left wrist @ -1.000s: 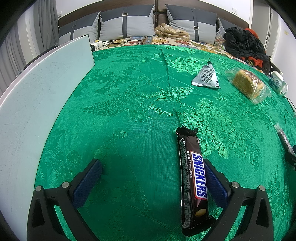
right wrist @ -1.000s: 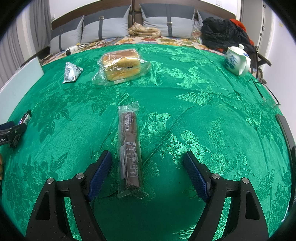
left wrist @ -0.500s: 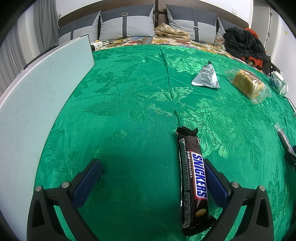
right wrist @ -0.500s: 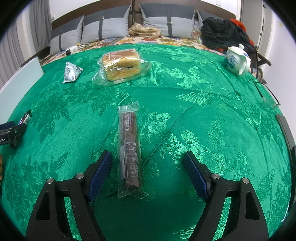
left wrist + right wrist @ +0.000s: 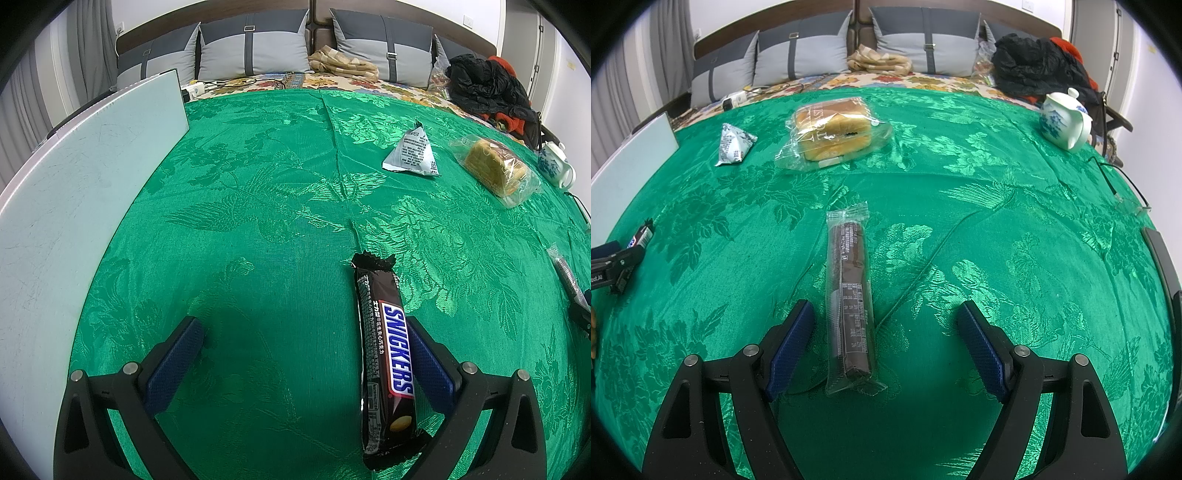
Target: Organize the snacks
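Snickers bar w/ blue-white "SNICKERS" logo, green cloth

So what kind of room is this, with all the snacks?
Most likely a bedroom. Grey pillows lean on a wooden headboard, and the snacks lie on a green cloth spread over what looks like a bed.

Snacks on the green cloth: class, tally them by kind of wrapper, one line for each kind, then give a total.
Dark printed bar wrapper: 1, the Snickers bar.
Clear plastic wrapper: 2, the long brown bar and the bread loaf.
Silvery triangular pouch: 1, the small packet.
Total: 4 snacks.
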